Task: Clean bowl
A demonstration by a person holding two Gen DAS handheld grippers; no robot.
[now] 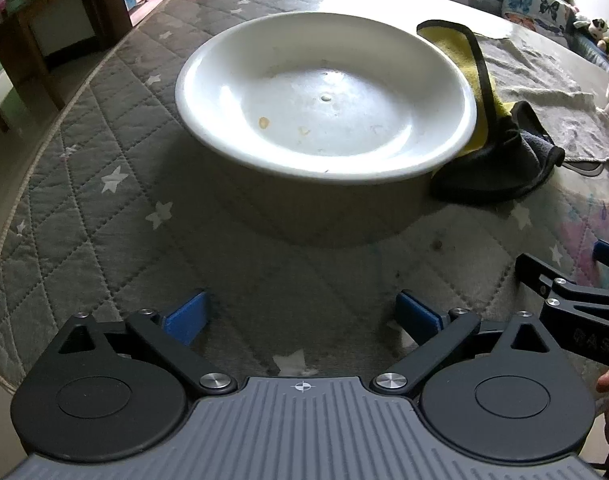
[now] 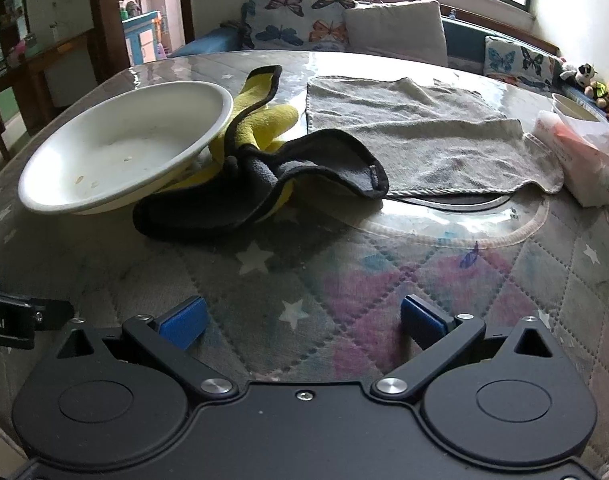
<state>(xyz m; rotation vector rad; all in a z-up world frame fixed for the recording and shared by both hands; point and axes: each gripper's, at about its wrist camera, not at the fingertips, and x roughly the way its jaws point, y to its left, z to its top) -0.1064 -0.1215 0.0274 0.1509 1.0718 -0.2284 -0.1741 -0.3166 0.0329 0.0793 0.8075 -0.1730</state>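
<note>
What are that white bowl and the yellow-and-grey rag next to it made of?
The white bowl looks like glazed ceramic or enamelled metal: smooth, glossy, catching window glare, with a few small brownish specks inside. I can't tell which from here. The yellow-and-grey rag looks like soft fleece or microfibre: matte, fuzzy, folding limply, with a dark stitched edge.
</note>
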